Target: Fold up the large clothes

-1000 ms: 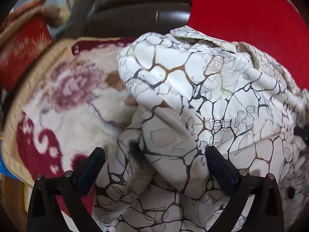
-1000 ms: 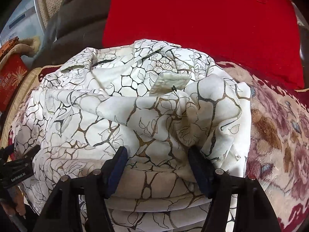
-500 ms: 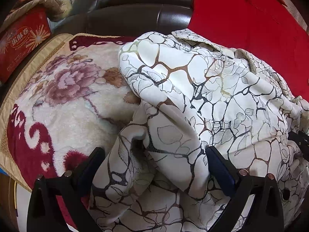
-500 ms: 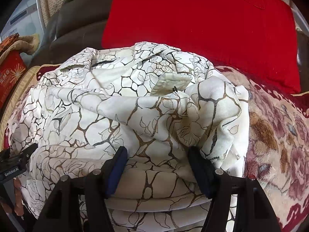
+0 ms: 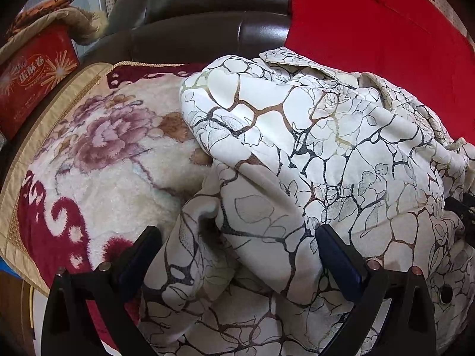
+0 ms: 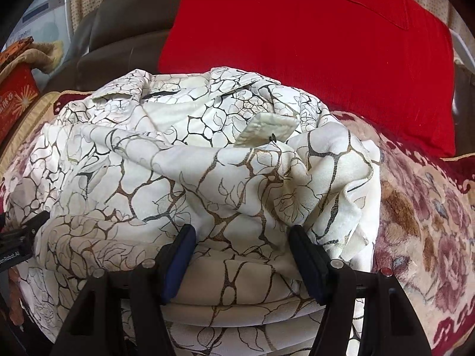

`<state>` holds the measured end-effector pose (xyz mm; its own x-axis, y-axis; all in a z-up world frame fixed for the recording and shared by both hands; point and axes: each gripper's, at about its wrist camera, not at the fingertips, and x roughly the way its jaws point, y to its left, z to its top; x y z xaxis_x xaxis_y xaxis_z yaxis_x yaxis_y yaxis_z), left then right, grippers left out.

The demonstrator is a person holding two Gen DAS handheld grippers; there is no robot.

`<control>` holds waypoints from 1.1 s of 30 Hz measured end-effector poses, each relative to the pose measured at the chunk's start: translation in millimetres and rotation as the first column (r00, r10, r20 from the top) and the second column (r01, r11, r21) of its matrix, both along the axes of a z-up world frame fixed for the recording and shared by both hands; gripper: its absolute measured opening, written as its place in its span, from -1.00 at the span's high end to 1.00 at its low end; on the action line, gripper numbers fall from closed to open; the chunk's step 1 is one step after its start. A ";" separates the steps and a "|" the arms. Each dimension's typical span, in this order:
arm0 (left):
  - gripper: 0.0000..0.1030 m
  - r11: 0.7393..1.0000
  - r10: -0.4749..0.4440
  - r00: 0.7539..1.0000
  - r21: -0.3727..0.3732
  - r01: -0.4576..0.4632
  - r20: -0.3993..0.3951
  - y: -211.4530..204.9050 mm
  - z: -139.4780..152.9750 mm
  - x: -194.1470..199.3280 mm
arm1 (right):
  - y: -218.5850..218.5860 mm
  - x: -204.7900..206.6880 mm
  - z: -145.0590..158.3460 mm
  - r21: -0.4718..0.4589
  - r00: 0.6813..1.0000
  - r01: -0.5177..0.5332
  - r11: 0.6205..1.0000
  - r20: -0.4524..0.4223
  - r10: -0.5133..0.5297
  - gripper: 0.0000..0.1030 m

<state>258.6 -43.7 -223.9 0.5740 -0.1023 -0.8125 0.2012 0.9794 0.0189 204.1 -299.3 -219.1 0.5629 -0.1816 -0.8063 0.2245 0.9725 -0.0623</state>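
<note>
Both spread jaws straddle the bunched white garment [image 5: 297,154].

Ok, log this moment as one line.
left tongs: open over garment | right tongs: open, astride fold | garment: bunched on floral blanket

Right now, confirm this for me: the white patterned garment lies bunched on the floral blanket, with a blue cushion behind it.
One thing is wrong: the cushion behind the garment is red, not blue, as the right wrist view shows. The garment does lie bunched on the floral blanket.
</note>
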 end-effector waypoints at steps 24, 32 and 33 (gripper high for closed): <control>-1.00 0.998 -0.023 0.999 0.056 0.021 0.042 -5.7 2.8 -5.1 | 3.7 0.3 -0.1 -0.040 1.000 -0.005 0.999 -0.002 0.005 -0.35; -1.00 0.996 -0.035 0.998 0.085 0.030 0.057 -8.3 6.0 -6.3 | 3.2 0.1 -0.8 -0.045 1.000 -0.006 0.999 -0.002 0.006 -0.35; -1.00 0.995 -0.040 0.997 0.097 0.034 0.065 -9.4 8.3 -6.9 | 3.4 0.3 -0.5 -0.045 1.000 -0.007 0.999 -0.002 0.007 -0.35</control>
